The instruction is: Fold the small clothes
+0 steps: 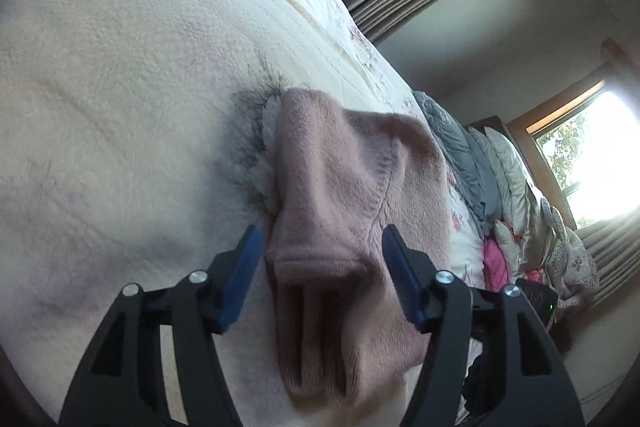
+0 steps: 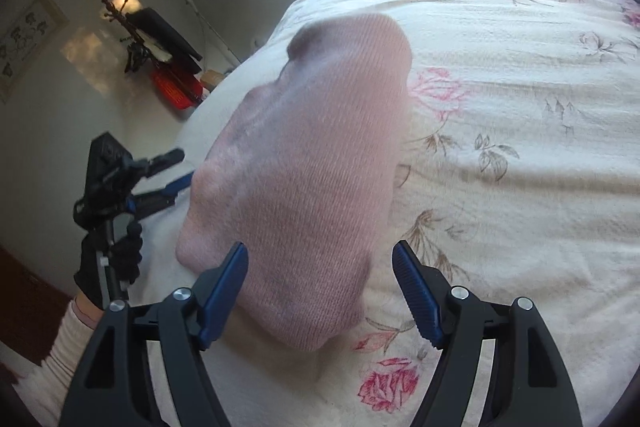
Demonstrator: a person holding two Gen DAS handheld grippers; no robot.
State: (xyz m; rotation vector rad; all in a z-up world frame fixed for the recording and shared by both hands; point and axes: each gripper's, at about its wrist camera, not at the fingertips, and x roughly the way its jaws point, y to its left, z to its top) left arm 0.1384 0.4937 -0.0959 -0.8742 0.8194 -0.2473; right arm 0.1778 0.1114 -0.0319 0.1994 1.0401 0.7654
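Pink garment (image 1: 344, 187) on floral bedspread (image 2: 500, 75), pillows (image 1: 508, 163) beyond.

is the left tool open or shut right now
Open: the left tool has its two blue fingers spread apart either side of the pink sock, gripping nothing.

Daylight is pouring through a wood-framed window (image 1: 592, 155) beyond the bed (image 2: 520, 107), which is wearing a rose-printed cover. Left of the bed, a coat stand (image 2: 136, 39) is leaning against the pale wall (image 2: 80, 131).
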